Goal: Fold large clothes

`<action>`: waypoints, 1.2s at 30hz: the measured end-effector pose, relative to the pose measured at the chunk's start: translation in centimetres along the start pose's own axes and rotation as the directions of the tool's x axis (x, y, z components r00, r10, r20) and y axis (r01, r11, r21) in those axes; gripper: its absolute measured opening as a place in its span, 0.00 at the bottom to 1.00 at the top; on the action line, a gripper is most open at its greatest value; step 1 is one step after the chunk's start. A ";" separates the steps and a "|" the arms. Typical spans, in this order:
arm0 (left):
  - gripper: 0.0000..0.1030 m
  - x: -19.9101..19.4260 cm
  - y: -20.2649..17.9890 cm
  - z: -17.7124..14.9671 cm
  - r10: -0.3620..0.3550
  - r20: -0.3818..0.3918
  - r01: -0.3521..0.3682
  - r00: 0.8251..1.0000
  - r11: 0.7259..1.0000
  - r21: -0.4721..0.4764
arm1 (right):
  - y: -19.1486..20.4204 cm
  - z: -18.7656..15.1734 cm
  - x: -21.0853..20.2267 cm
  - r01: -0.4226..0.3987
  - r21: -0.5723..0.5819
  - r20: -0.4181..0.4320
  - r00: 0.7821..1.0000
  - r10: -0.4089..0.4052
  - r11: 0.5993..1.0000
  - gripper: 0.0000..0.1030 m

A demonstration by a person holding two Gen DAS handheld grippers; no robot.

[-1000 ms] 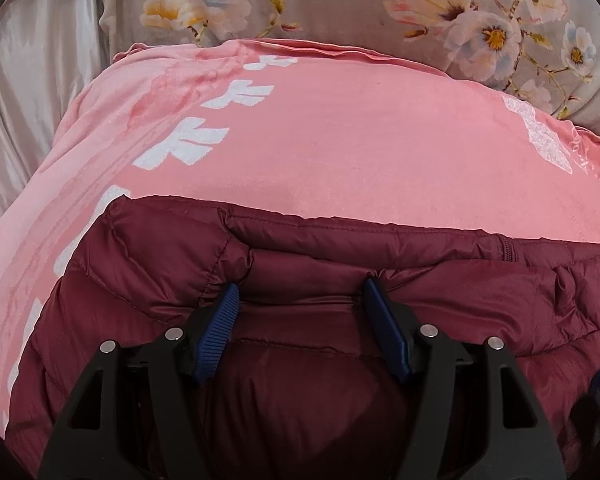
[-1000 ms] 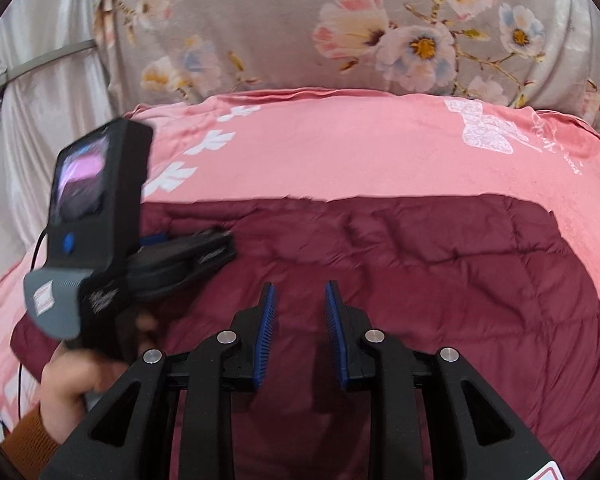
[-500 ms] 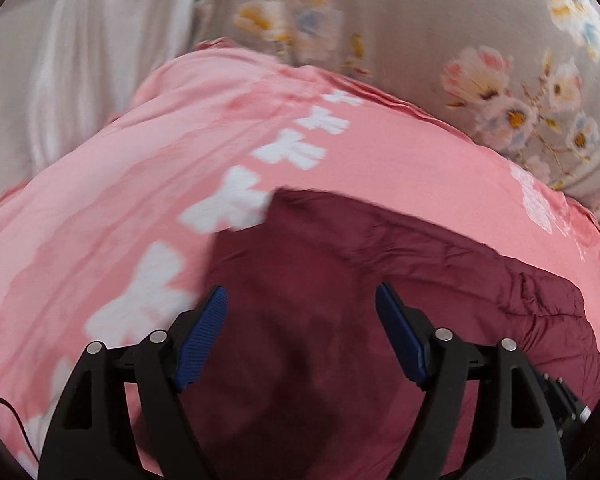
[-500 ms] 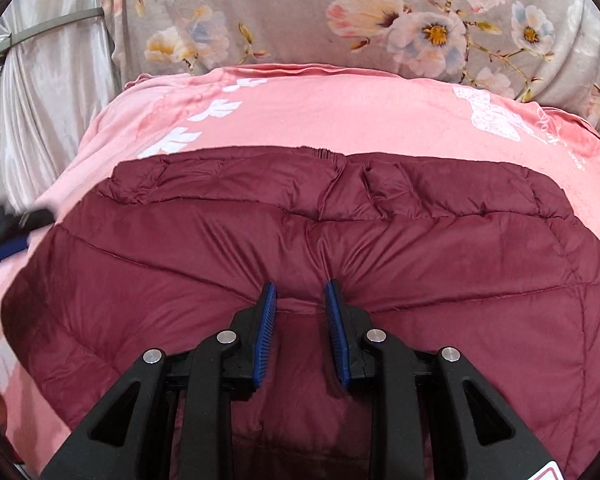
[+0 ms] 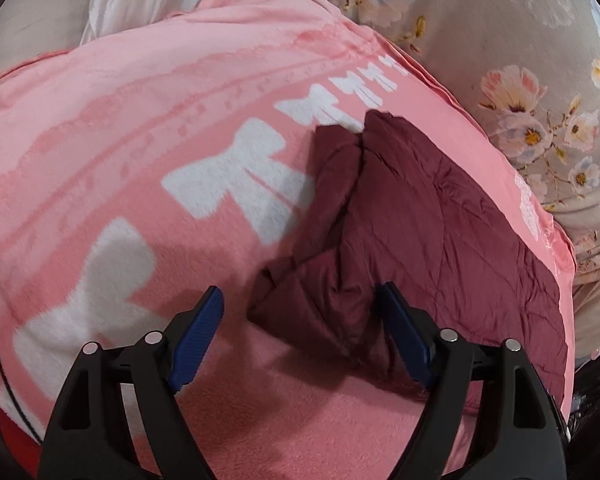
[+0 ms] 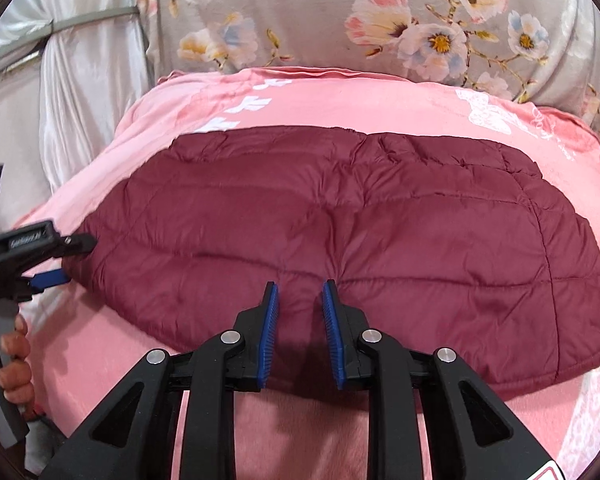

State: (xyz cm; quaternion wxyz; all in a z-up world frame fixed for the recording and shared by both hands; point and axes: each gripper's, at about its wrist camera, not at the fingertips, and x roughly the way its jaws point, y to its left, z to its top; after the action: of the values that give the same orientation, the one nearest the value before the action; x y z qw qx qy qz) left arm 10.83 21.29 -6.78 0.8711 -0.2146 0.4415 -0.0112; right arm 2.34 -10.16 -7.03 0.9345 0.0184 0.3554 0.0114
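Maroon puffer jacket (image 6: 340, 232) now folded flat on pink blanket (image 5: 120, 128), bunched collar ridge from a second ago gone. Left gripper (image 5: 300, 332) off the fabric, shifted to jacket's left corner, jaws just opened wide, nothing clamped. Right gripper (image 6: 300, 312) narrow gap, pinching near-edge fabric.

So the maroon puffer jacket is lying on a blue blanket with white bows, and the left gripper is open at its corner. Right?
Not quite: the blanket is pink, as the left wrist view shows. The rest holds: the maroon puffer jacket lies on it and the left gripper stands open at its corner.
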 end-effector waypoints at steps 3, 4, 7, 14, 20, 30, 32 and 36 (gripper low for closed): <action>0.82 0.9 -0.2 -0.3 -0.028 -0.023 0.028 0.999 1.000 -0.014 | 0.2 -0.6 0.3 0.012 -0.012 -0.010 1.000 -0.012 1.000 0.21; 0.83 1.0 -0.3 -0.3 -0.024 -0.019 0.024 1.000 1.000 -0.014 | 0.2 -0.7 0.5 0.014 -0.011 -0.016 1.000 -0.014 1.000 0.21; 0.83 1.4 -0.7 -0.3 -0.020 -0.012 0.019 1.000 1.000 -0.023 | 0.3 -1.1 0.9 0.021 -0.010 -0.025 0.999 -0.022 1.000 0.22; 0.62 1.8 -1.8 0.1 -0.082 -0.026 0.081 0.996 0.996 -0.042 | 0.6 -1.4 1.7 0.041 -0.030 -0.033 0.999 -0.042 0.999 0.23; 0.26 0.7 -3.3 0.4 -0.135 -0.021 0.135 0.991 0.991 -0.026 | 0.6 -1.5 1.6 0.039 -0.030 -0.021 0.999 -0.039 0.999 0.24; 0.13 -3.1 -5.9 1.2 -0.217 0.037 0.215 0.976 0.976 0.046 | -0.1 -2.8 -1.4 -0.029 0.029 0.026 0.999 0.029 0.999 0.09; 0.13 -3.6 -6.3 1.2 -0.225 0.046 0.223 0.973 0.973 0.054 | -0.1 -2.8 -1.2 -0.027 0.019 0.018 0.999 0.027 0.999 0.08; 0.13 -4.6 -7.3 1.2 -0.249 0.059 0.244 0.967 0.966 0.083 | 0.1 -3.0 -0.5 -0.020 0.004 0.002 1.000 0.020 1.000 0.09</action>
State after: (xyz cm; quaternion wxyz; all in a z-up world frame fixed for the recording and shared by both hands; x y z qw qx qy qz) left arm 10.20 16.05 0.23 0.8850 -0.2354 0.3805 -0.1286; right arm -0.03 -10.02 -8.97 0.9346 0.0240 0.3544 0.0198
